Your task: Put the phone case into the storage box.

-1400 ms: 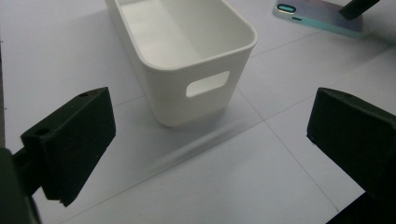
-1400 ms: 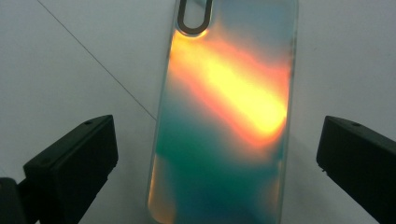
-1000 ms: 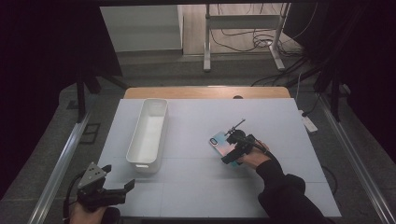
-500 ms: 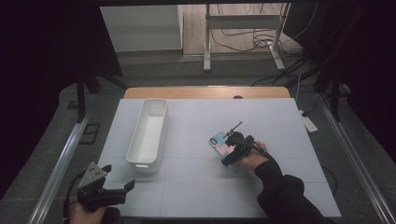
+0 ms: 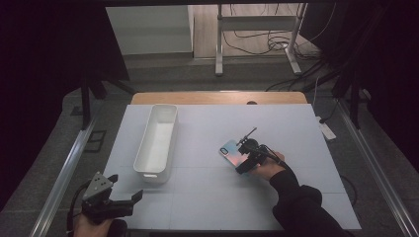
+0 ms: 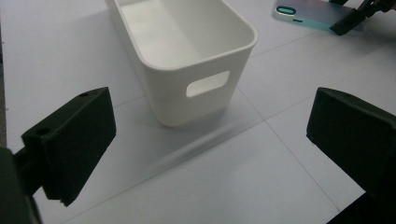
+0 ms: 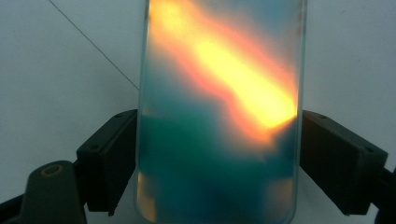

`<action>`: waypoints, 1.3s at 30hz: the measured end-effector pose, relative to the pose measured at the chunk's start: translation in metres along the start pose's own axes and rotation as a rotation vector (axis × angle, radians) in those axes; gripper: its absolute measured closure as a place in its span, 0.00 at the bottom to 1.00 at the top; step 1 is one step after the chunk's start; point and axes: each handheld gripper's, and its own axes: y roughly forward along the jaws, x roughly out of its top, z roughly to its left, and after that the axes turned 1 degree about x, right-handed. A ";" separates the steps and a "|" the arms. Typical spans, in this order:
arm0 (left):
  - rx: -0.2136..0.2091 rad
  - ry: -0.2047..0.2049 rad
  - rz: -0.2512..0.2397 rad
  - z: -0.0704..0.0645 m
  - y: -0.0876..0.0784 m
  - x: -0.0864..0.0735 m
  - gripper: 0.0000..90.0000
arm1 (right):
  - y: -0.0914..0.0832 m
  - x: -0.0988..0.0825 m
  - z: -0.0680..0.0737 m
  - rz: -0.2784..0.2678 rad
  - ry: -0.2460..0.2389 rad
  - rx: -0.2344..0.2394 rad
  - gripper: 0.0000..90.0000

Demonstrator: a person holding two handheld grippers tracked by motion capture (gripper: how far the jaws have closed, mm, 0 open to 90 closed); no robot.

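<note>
White table (image 5: 207,197) | white bin (image 5: 157,140) ahead of left gripper (image 5: 126,201), jaws spread, empty | right gripper (image 5: 242,165) jaws against both long edges of iridescent phone case (image 5: 231,152), flat on table | step, judged: grasping | next: firm squeeze, level lift.

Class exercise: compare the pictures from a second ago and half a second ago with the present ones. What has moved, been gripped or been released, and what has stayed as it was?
Almost nothing visibly changed. The right gripper stays at the near end of the phone, its fingers against the phone's two long edges; any shift is too slight to tell. The left gripper stays open at the table's near left corner, and the white bin has not moved.
</note>
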 end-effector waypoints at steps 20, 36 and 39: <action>-0.016 -0.002 0.003 0.001 0.000 0.001 0.02 | -0.008 -0.004 0.002 -0.067 -0.011 0.014 0.19; -0.007 0.000 0.019 0.000 0.002 0.002 0.00 | -0.030 -0.009 0.007 -0.167 -0.033 0.044 0.19; -0.026 -0.010 0.016 0.001 0.003 0.004 0.00 | -0.036 -0.011 0.006 -0.197 -0.031 0.054 0.19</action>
